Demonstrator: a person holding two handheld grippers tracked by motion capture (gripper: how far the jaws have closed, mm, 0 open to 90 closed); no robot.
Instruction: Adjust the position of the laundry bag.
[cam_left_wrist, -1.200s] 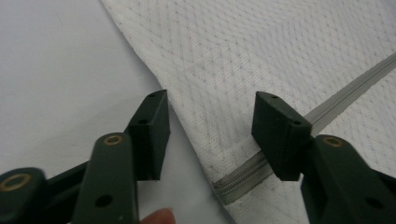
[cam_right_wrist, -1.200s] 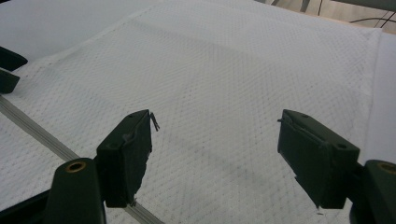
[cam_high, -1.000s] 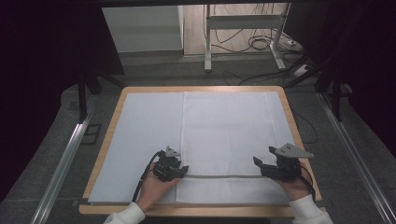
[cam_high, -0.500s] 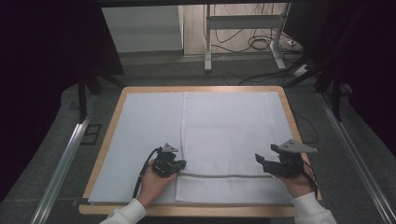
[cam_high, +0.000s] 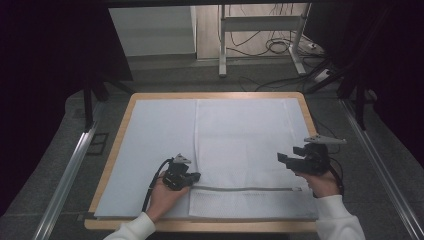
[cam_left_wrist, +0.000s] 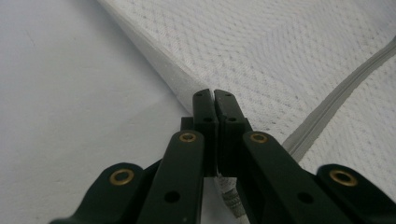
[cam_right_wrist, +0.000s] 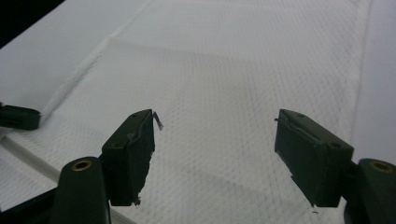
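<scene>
Now my left gripper (cam_high: 192, 176) pinches the white towel's (cam_high: 245, 145) left edge with closed jaws, near its grey stripe (cam_high: 245, 189); my right gripper (cam_high: 286, 159) hovers with jaws spread above the towel's right side.

A wood-edged tabletop (cam_high: 114, 150) stands on a grey speckled floor (cam_high: 50, 145), with dark curtains (cam_high: 50, 45) closing off both sides (the room is dim there). Beyond the far edge, a white metal stand (cam_high: 260, 22) rises against a pale wall panel (cam_high: 150, 30), loose cables (cam_high: 277, 47) coiled at its feet. A metal rail (cam_high: 67, 175) runs along the floor at the left.
</scene>
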